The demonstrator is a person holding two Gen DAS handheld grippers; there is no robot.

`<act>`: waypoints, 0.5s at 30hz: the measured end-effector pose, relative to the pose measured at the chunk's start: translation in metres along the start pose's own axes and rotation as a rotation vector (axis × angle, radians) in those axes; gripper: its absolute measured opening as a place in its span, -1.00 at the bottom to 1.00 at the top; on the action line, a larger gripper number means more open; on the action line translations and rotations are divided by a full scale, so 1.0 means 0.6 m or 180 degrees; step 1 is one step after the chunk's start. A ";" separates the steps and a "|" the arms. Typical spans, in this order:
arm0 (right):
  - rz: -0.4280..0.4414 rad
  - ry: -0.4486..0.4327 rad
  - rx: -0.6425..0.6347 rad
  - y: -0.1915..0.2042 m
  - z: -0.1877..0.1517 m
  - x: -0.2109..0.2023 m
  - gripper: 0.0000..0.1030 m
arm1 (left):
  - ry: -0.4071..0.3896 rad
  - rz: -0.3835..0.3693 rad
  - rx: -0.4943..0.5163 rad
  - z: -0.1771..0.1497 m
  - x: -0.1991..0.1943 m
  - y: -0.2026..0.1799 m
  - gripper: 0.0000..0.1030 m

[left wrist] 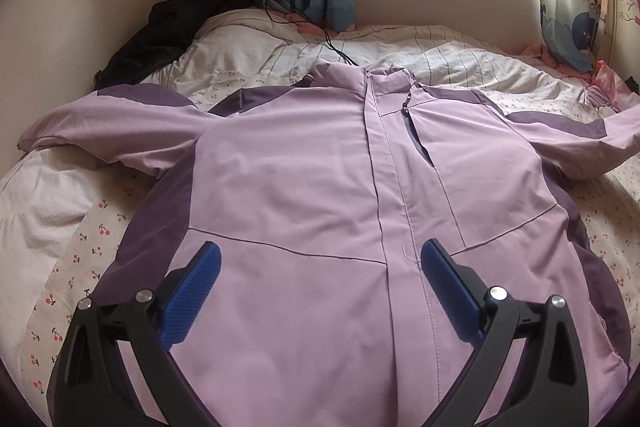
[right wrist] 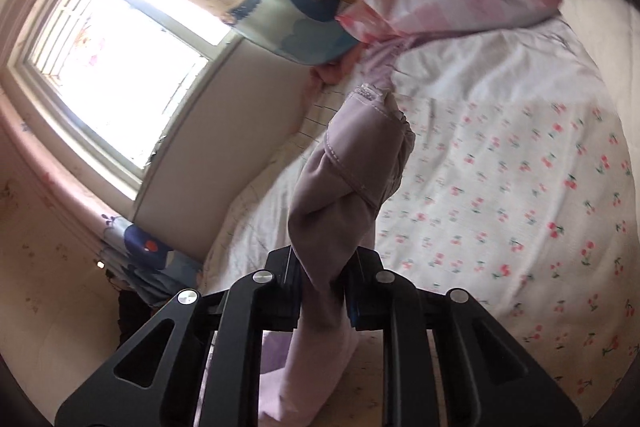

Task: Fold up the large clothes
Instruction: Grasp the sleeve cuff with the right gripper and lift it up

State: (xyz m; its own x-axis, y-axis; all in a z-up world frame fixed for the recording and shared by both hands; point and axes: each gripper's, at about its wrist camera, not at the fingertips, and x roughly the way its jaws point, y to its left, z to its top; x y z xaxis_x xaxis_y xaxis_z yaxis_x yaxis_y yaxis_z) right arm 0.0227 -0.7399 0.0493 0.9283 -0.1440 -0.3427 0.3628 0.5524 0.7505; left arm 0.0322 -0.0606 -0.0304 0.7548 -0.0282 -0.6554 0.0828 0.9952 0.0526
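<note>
My right claw (right wrist: 322, 279) is clamped on the sleeve end of the lilac-and-purple zip jacket (left wrist: 320, 167), spread flat on the cherry-print bedsheet (right wrist: 500, 187). My left claw (left wrist: 320, 267) hovers open above its hem. Risk: smooth fabric slips out, dropping the sleeve.

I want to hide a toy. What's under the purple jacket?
The jacket lies flat on the cherry-print bedsheet, with a striped quilt past its collar. Anything under its middle is covered.
</note>
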 end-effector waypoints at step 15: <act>0.0833 0.0178 -0.0839 0.391 -0.083 0.017 -0.68 | -0.0061 -0.0159 -0.0343 0.012 -0.029 0.033 0.86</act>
State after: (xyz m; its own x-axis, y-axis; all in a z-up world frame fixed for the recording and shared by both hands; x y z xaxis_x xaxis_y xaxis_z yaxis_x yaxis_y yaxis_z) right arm 0.1129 -0.5707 0.1936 0.9784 0.0712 -0.1943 0.0735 0.7580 0.6481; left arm 0.0253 -0.0412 -0.0128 0.7639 -0.0788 -0.6405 0.0510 0.9968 -0.0617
